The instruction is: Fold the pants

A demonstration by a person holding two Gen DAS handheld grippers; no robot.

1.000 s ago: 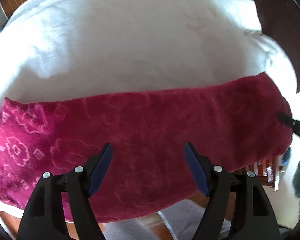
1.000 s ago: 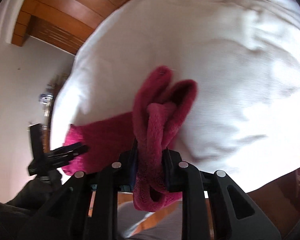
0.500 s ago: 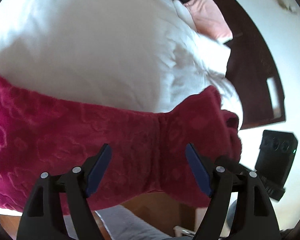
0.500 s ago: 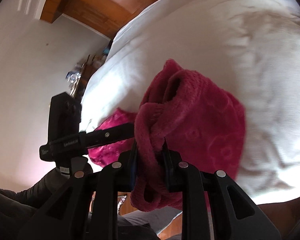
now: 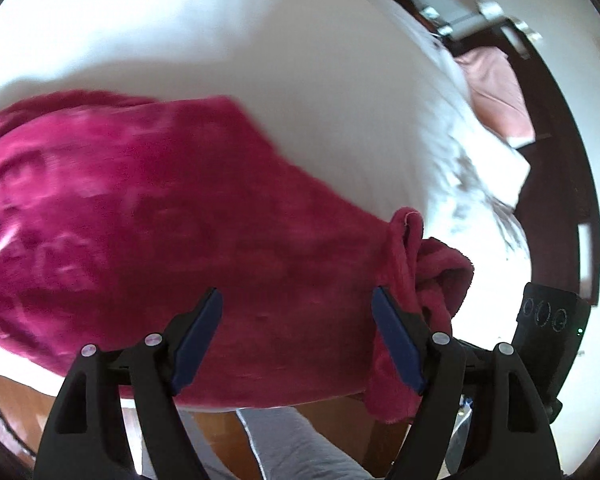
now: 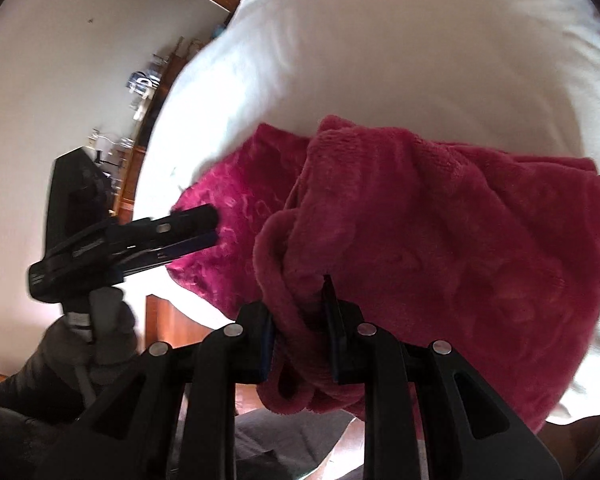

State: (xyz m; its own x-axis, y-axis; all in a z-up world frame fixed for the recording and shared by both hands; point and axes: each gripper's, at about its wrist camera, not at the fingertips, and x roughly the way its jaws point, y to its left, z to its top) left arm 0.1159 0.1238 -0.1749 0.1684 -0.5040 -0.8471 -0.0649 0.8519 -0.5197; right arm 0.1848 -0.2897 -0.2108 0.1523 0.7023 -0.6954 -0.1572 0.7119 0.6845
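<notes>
Compared with one second ago, the pants [image 5: 172,240] no longer lie as one long red band across the white bed [image 5: 260,60]. The end that the right claw [image 6: 300,320] carries now lies over the rest of the cloth, so a second layer covers the right part of the pants in the right wrist view. In the left wrist view the far edge of the cloth, which ran almost level before, now slopes down from the left toward the near right, and the folded end sits bunched at the right. The left claw [image 5: 296,340] has come much closer to the right one; in the right wrist view it now shows large at the left, while a second ago it was small and near the frame edge.

No container is in view.

The left claw stands wide apart above the red cloth, with nothing between its blue pads [image 5: 198,336]. The right claw is clamped on a thick bunch of the pants [image 6: 440,240], which hangs out below its fingers. The pants lie at the near edge of the bed.
</notes>
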